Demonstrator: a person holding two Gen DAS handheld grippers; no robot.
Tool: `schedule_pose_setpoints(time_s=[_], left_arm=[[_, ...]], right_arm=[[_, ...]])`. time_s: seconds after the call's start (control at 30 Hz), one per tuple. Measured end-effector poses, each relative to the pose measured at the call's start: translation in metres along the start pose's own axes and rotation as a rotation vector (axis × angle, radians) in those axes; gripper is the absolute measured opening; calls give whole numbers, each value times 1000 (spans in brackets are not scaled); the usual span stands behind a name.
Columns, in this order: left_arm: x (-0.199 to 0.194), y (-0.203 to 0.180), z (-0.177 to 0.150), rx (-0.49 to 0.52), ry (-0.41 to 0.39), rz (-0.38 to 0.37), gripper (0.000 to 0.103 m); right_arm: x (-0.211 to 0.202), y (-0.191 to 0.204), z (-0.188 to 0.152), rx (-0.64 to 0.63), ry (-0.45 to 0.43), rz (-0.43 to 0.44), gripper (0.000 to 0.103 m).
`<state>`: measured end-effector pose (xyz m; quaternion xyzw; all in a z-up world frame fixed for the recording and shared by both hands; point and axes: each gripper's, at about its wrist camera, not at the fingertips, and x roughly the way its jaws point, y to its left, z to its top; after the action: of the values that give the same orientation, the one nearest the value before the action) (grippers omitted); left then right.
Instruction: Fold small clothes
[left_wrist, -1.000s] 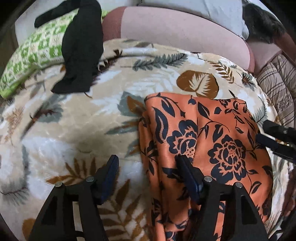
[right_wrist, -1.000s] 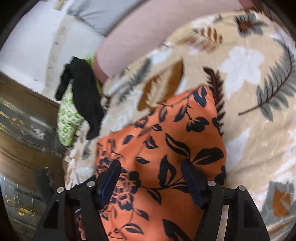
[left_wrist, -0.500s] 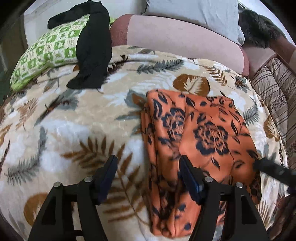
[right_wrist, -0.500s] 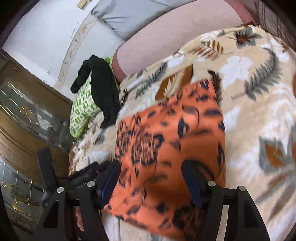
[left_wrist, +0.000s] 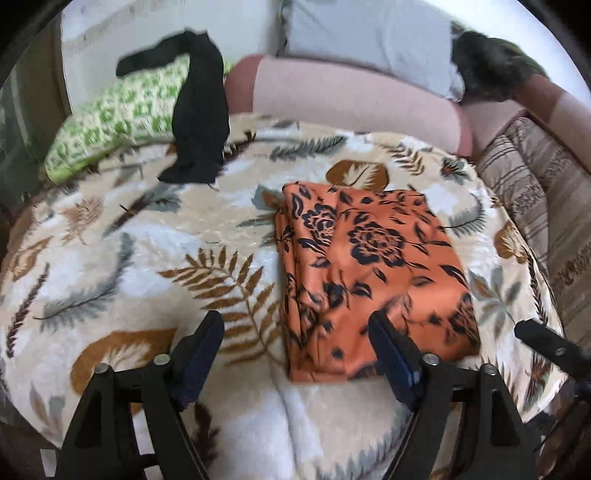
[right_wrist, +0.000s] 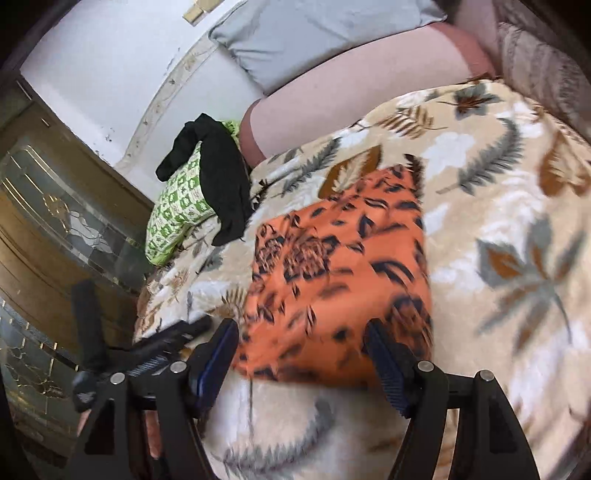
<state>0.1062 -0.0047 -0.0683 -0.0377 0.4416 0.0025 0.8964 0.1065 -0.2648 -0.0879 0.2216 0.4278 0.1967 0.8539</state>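
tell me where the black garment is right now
In the left wrist view the limp black garment lies upper left, draped over the green patterned pillow onto the leaf-print blanket.

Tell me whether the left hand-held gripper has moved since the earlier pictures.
Yes. The left hand-held gripper has pulled back from the orange garment on the blanket, jaws opening, empty.

Soft daylight fills both views, brightest on the white wall (right_wrist: 110, 74) toward eleven o'clock. Shadows are faint. Motion blur smears the orange cloth (right_wrist: 340, 280) in the right view most, the leaf blanket (left_wrist: 147, 258) in the left less. Fisheye bending curves every edge, with black corners; no glare.
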Motion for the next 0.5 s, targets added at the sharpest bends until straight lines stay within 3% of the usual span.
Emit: schedule_pose_setpoints(time_s=[0.23,0.3,0.33,0.4,0.5], left_arm=[[-54,-18,-37,46,-67,43,82],[-69,-19,-40,47,-97,50,82],[-76,-20,-42,50,-107,49,84],[-85,-21,-44,43,-113,47,89],[-98,-20,-46,24,-137,36,90]], right_arm=[[-30,22,-57,-150,29,-271,76],[-38,30,-62,-199,8,-353,81],[-41,34,-64,-221,-4,-390,90],[-46,43,-63,-274,-29,-454,94],[-54,57,-63,-322,-54,-503,94]])
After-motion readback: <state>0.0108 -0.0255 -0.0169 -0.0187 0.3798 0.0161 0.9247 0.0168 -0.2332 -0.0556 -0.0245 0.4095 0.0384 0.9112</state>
